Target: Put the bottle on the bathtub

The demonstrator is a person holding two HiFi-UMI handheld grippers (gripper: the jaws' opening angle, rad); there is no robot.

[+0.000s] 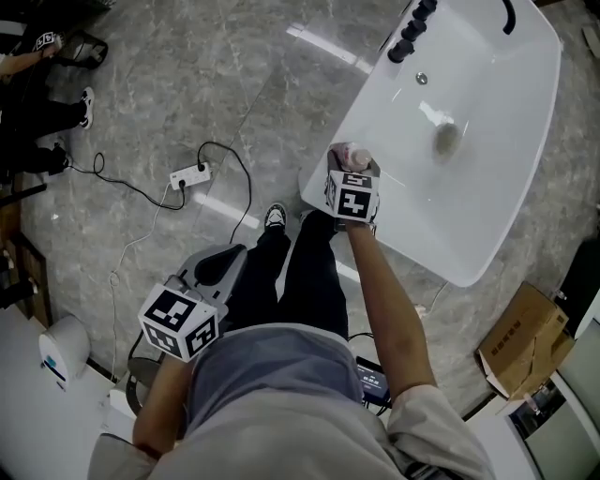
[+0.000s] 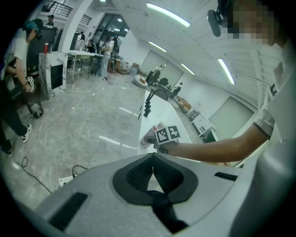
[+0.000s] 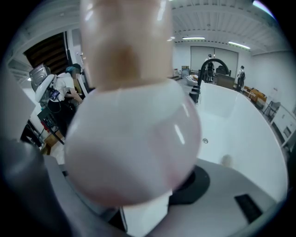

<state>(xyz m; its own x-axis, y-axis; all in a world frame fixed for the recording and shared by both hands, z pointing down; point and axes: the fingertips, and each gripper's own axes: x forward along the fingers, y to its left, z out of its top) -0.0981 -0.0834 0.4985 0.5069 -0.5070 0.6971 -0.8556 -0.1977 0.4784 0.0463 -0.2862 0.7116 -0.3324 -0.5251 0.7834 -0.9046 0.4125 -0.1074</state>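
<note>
- Grey marbled floor (image 1: 187, 84) fills the room, glossy, with streaks of ceiling light on it.
- A white bathtub (image 1: 511, 202) stands on it at an angle. A black tap (image 1: 412, 26) sits at its far end and a round drain (image 1: 447, 138) in its bare basin.
- A person in a grey top and dark trousers stands at the tub's near corner, right arm stretched forward, left arm low at the side.
- A flattened cardboard box (image 1: 523, 339) lies on the floor beside the tub, to the person's right.
- The right tongs (image 1: 354, 174) are clamped around a pale pink bottle (image 1: 352, 156). They hold it just over the tub's near rim. I cannot tell whether the bottle touches the rim.
- Seen from those tongs, the bottle looms blurred and rounded, hiding most of both jaws, with the tub behind it.
- The left tongs (image 1: 217, 264) hang beside the person's left leg, well apart from the tub. Their dark pads (image 2: 163, 172) are pressed together at the tips with nothing between.
- A white power strip (image 1: 190, 174) lies on the floor, a black cord looping from it.
</note>
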